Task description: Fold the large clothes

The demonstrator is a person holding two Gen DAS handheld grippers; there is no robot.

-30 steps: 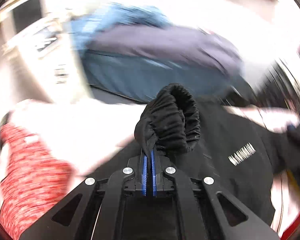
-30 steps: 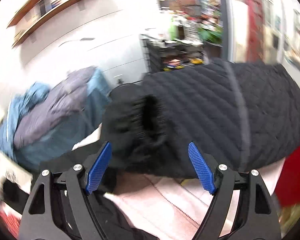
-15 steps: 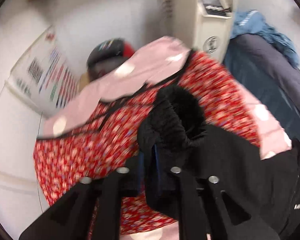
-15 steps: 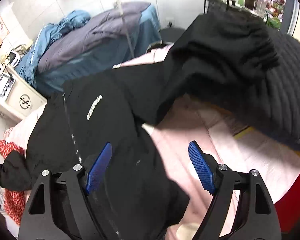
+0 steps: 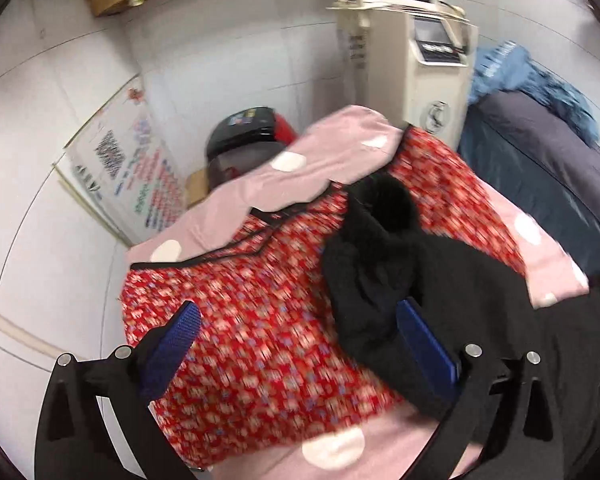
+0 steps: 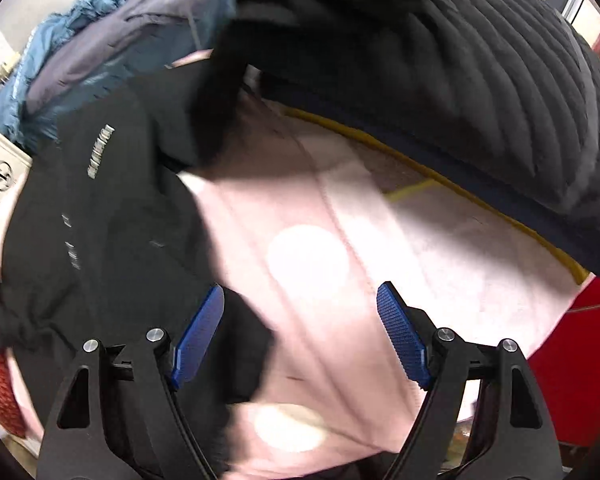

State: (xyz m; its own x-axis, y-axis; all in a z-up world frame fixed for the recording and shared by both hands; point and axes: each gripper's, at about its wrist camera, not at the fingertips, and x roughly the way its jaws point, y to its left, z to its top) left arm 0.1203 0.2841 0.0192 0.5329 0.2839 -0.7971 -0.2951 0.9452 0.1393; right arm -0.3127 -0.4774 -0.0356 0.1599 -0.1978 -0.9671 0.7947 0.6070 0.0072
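Observation:
A black jacket (image 6: 99, 208) with small white lettering lies spread on a pink spotted sheet (image 6: 340, 220). Its ribbed sleeve cuff (image 5: 376, 264) rests on a red patterned cloth (image 5: 259, 320) in the left wrist view. My left gripper (image 5: 300, 316) is opening wide; the cuff lies against its right pad but is not pinched. My right gripper (image 6: 300, 308) stands open just above the sheet, at the jacket's lower edge, with nothing between its fingers.
A black quilted coat (image 6: 480, 80) overhangs the sheet at the upper right. A blue and grey bedding pile (image 5: 540, 148) lies beyond the table. A cream machine (image 5: 424, 60) and a black and red bin (image 5: 247, 136) stand by the wall.
My left gripper carried the sleeve cuff over the red cloth and opened, letting it go. My right gripper, open throughout, dropped from the quilted coat down to the sheet.

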